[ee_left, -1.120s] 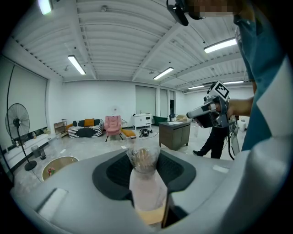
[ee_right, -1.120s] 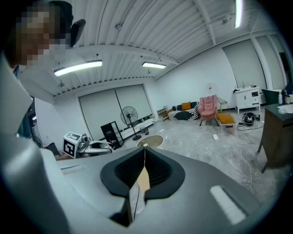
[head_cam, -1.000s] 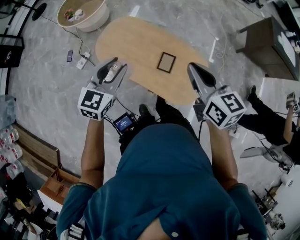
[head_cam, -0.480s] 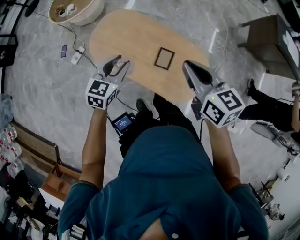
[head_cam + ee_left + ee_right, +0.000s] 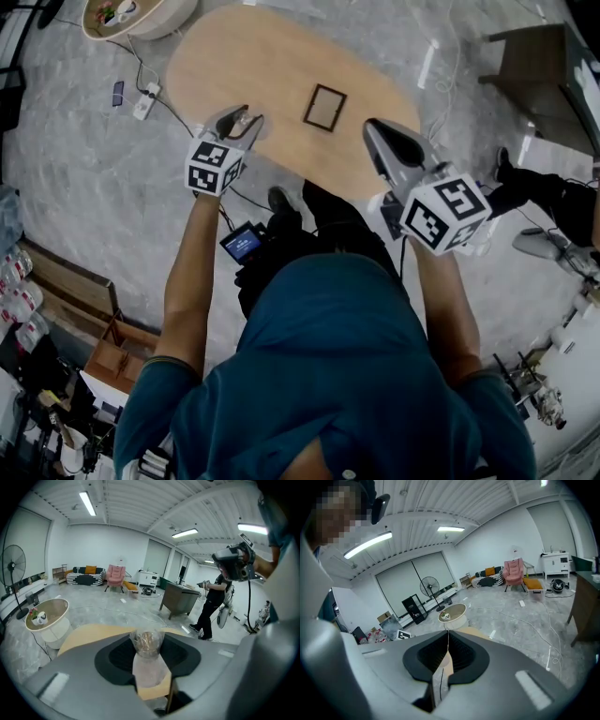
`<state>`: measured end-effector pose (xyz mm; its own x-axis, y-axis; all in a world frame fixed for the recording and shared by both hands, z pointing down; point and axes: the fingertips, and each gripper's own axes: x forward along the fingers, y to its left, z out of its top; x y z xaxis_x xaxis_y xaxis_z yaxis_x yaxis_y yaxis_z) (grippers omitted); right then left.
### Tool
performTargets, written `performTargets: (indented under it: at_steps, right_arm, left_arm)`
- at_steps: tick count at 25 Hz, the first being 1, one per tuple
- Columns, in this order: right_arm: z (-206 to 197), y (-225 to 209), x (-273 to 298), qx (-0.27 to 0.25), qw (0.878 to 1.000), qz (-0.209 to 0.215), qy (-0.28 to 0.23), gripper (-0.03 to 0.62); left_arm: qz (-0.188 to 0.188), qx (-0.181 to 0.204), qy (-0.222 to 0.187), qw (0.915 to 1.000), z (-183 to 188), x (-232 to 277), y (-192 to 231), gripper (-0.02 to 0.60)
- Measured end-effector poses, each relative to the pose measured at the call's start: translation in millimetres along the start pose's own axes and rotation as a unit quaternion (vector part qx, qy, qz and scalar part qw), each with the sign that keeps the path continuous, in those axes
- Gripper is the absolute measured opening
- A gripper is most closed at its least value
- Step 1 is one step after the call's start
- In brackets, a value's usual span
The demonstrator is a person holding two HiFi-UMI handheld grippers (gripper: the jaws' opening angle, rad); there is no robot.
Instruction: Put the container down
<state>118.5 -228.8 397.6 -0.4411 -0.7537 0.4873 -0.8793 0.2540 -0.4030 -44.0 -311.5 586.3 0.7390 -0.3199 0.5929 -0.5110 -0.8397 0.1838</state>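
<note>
A small clear container (image 5: 146, 645) with brownish bits inside sits between the jaws of my left gripper (image 5: 147, 656), which is shut on it. In the head view the left gripper (image 5: 240, 120) holds the container (image 5: 241, 123) just over the near left edge of the oval wooden table (image 5: 272, 66). My right gripper (image 5: 377, 139) hovers over the table's near right edge. Its jaws meet in the right gripper view (image 5: 446, 641), with nothing between them.
A flat black-framed square (image 5: 325, 107) lies mid-table. A round basket-like tub (image 5: 131, 14) stands on the floor at far left, with a power strip (image 5: 145, 100) and cables near it. A dark cabinet (image 5: 534, 66) and a standing person (image 5: 213, 603) are at the right.
My left gripper has moved forward and to the right with the container, from beside the table to over its near edge. The right gripper has barely shifted.
</note>
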Motion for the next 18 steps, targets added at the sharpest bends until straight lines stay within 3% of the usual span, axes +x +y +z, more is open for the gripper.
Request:
performTargets:
  at_steps: [18]
  right_arm:
    - [-33,-38,22,0.028,0.999,-0.018,0.036,0.011]
  left_arm:
    - [-0.018,-0.056,0.119,0.9912,-126,91,29,0.143]
